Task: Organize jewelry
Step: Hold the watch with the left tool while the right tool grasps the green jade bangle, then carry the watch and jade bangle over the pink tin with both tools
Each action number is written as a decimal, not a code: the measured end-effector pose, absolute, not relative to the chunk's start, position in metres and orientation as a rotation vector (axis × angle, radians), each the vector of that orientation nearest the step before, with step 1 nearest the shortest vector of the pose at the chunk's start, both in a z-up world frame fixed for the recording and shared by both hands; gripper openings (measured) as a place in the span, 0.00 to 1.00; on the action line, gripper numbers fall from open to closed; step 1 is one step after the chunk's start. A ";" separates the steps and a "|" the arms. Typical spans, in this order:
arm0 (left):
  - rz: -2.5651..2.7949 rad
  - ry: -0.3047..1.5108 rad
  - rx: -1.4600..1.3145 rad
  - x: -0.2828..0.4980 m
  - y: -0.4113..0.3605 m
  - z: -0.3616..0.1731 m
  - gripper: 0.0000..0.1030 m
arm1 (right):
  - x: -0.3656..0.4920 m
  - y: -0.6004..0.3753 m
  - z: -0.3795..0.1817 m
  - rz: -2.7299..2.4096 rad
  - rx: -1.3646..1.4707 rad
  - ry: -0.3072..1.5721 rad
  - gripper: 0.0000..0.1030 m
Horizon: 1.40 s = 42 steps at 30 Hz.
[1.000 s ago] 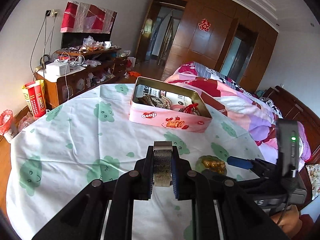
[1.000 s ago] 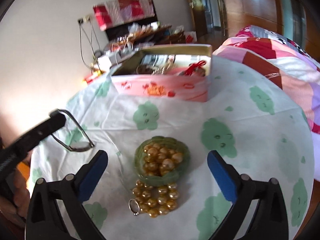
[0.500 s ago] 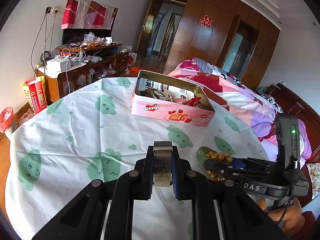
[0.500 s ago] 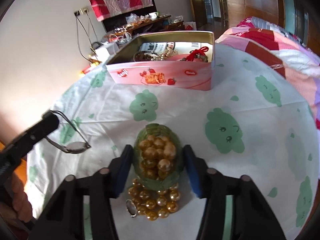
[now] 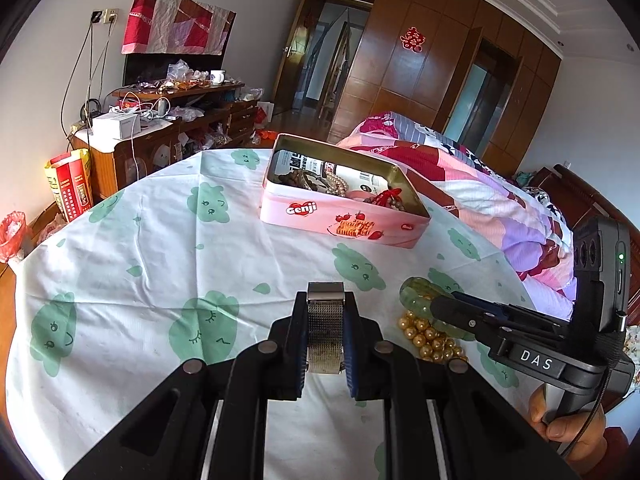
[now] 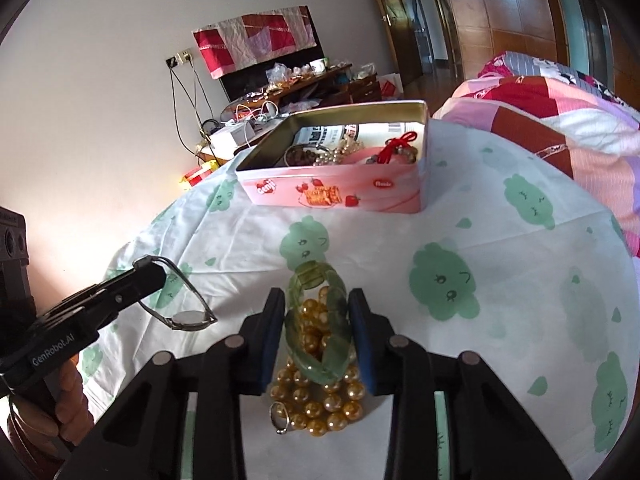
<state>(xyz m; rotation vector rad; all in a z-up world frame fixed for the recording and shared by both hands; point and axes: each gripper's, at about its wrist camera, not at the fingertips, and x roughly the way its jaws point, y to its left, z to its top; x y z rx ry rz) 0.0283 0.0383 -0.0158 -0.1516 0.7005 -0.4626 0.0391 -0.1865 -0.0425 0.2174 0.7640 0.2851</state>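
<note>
My left gripper [image 5: 325,336] is shut on the mesh band of a silver watch [image 5: 325,328]; in the right wrist view the watch [image 6: 188,319] hangs from it above the cloth. My right gripper [image 6: 318,336] is shut on a green bangle [image 6: 320,312] and lifts it, tilted, off a gold bead bracelet [image 6: 320,400] that lies on the table. The bangle [image 5: 420,300] and the beads [image 5: 430,338] also show in the left wrist view. An open pink Genji tin [image 5: 340,220] at the far side of the table holds several bracelets and necklaces; it shows in the right wrist view too [image 6: 336,196].
The round table has a white cloth with green prints [image 5: 160,260]. A bed with a patchwork quilt [image 5: 480,196] lies close behind the tin. A cluttered wooden sideboard [image 5: 168,128] stands by the far wall.
My right gripper has closed on the green bangle and raised it off the gold beads. My left gripper still holds the watch, and its view has shifted slightly.
</note>
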 end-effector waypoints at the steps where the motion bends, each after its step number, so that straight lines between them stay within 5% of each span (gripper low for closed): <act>1: -0.464 0.701 -0.152 0.028 0.038 -0.016 0.14 | 0.040 -0.186 -0.042 0.282 0.216 0.764 0.35; 6: -0.463 0.702 -0.152 0.028 0.038 -0.016 0.14 | 0.028 -0.189 -0.034 0.299 0.219 0.689 0.14; 13: -0.464 0.701 -0.149 0.027 0.037 -0.018 0.14 | 0.031 -0.197 -0.035 0.281 0.270 0.701 0.15; 17: -0.463 0.703 -0.156 0.029 0.039 -0.018 0.14 | 0.029 -0.196 -0.032 0.293 0.253 0.701 0.28; 29: -0.465 0.699 -0.156 0.027 0.040 -0.017 0.14 | 0.033 -0.163 -0.052 0.314 0.135 0.866 0.28; 31: -0.466 0.698 -0.157 0.027 0.041 -0.016 0.14 | 0.035 -0.162 -0.053 0.321 0.127 0.870 0.27; 33: -0.465 0.697 -0.159 0.027 0.041 -0.016 0.14 | 0.032 -0.162 -0.051 0.311 0.107 0.859 0.16; 42: -0.471 0.690 -0.166 0.027 0.041 -0.015 0.14 | 0.014 -0.174 -0.011 0.340 0.169 0.676 0.13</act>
